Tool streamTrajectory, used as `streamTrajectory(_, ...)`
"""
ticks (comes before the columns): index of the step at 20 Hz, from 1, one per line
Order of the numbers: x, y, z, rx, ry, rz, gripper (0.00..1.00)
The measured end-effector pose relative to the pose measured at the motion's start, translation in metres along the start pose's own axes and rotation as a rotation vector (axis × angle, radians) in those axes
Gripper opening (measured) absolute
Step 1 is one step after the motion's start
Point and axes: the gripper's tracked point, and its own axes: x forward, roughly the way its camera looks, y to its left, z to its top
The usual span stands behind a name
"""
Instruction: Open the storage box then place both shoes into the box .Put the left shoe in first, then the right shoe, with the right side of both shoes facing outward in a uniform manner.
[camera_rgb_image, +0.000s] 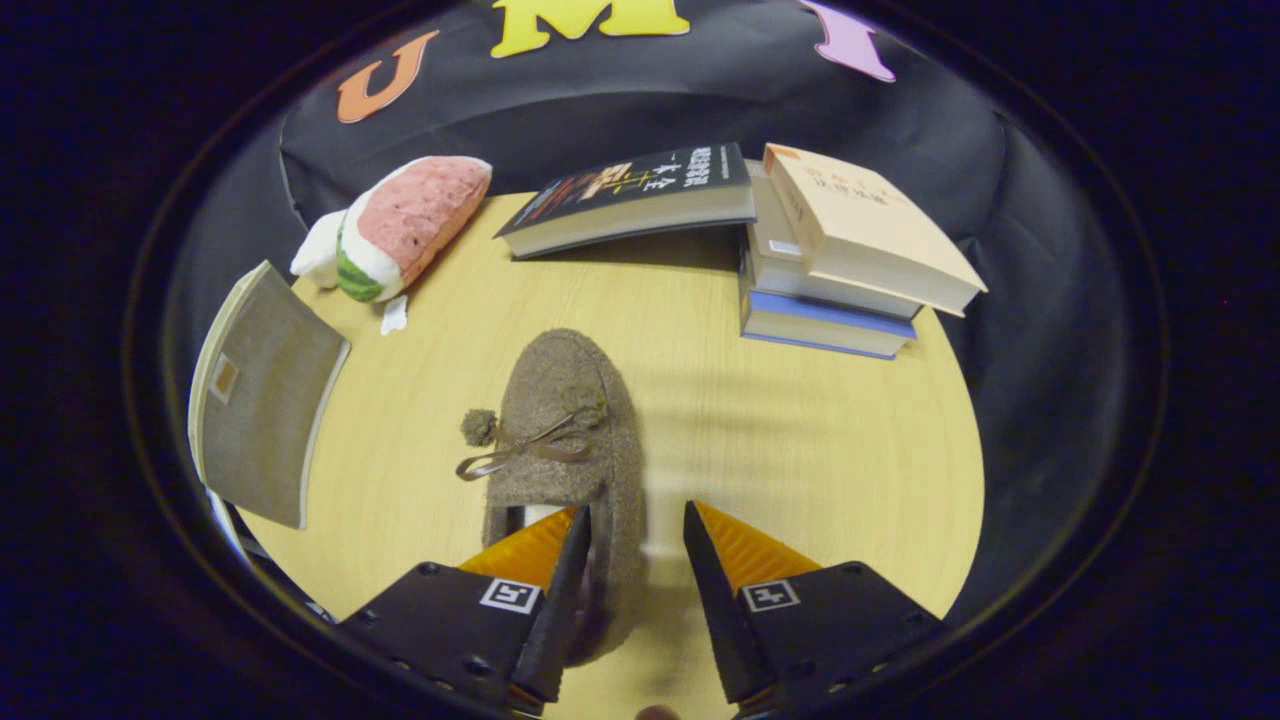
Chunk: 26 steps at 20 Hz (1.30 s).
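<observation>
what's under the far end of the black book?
The black paperback book leans on a stack of three books; only shadowed wooden table shows beneath. Open claw straddles the brown fuzzy slipper.

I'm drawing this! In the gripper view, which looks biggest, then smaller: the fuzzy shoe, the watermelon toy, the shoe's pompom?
1. Fuzzy shoe, though it lies nearest, its side between the open gripper's fingers.
2. Watermelon toy, farther off, so unsure.
3. Pompom.

Gripper (637, 520) jaws stood parted over the heel of a fuzzy shoe (567, 440) on the table (800, 440). Beyond: books (850, 260), a watermelon plush (400, 225), a grey box (262, 395).
</observation>
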Motion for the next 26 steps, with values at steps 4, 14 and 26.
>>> streamTrajectory(4, 0.004, 0.003, -0.004, 0.051, 0.030, 0.012, 0.16)
streamTrajectory(14, -0.113, 0.086, 0.027, 0.298, -0.063, 0.107, 0.00)
streamTrajectory(26, -0.197, 0.324, 0.105, 0.310, -0.199, 0.148, 0.00)
